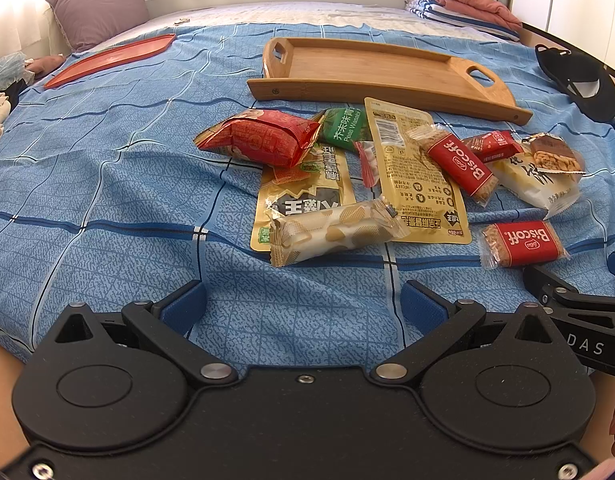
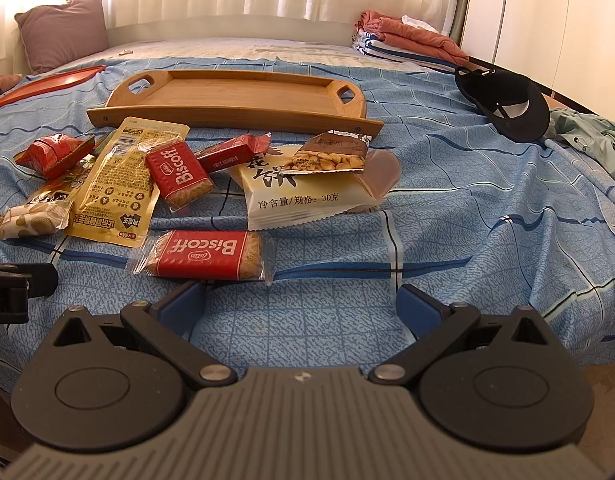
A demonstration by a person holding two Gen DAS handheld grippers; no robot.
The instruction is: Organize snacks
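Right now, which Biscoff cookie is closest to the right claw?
The Biscoff lying alone on the blue sheet, just ahead of the open right claw. The other Biscoff leans on the yellow packet farther back.

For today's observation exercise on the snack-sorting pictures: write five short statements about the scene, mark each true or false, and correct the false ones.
1. The wooden tray holds several snacks. False: it is empty; the snacks lie on the bedspread in front of it.
2. Two Biscoff packets are visible. True.
3. The right gripper is shut on a packet. False: it is open and holds nothing.
4. The left gripper is open. True.
5. A black cap lies to the right of the tray. True.
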